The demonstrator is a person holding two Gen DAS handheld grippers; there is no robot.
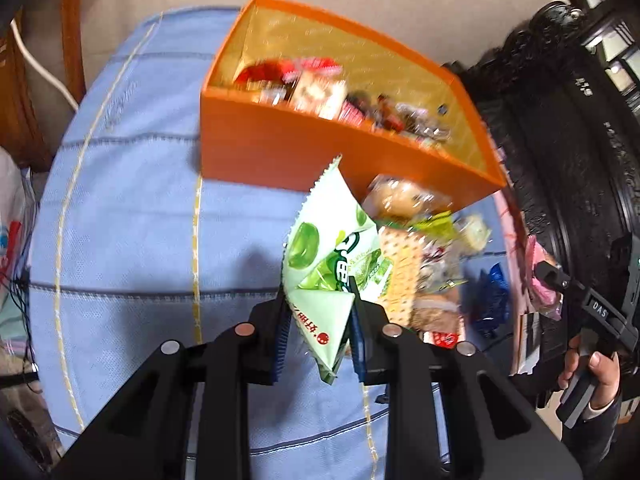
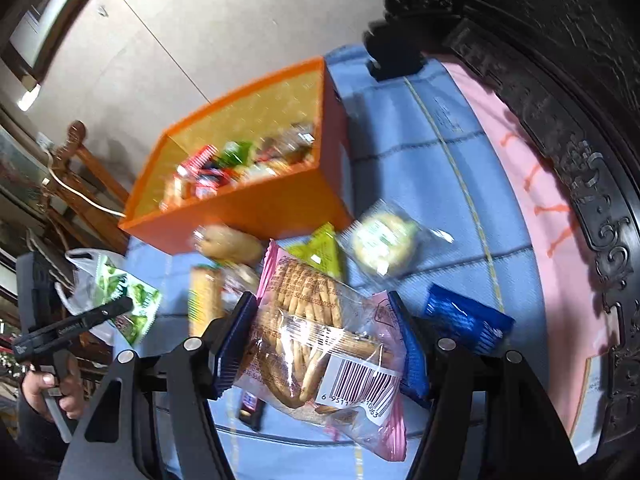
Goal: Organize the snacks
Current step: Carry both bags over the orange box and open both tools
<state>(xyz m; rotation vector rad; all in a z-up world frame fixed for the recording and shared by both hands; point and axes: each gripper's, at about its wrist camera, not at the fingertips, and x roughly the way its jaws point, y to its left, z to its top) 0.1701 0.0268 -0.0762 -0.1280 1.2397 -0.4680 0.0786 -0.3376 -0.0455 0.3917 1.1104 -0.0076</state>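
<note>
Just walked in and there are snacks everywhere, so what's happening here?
A person is sorting snacks with a handheld gripper in each hand. The left gripper is shut on a green-and-white snack packet; the right gripper grips a pink-edged bag of biscuit sticks. The orange box already holds several snacks; more lie loose on the blue cloth.

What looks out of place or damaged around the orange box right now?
Nothing looks damaged or spilled. The orange box stands upright with snacks inside. A loose pile of snacks lies on the blue cloth beside it, not yet sorted. The left tool pinches a green packet; the right tool grips a biscuit-stick bag.
</note>
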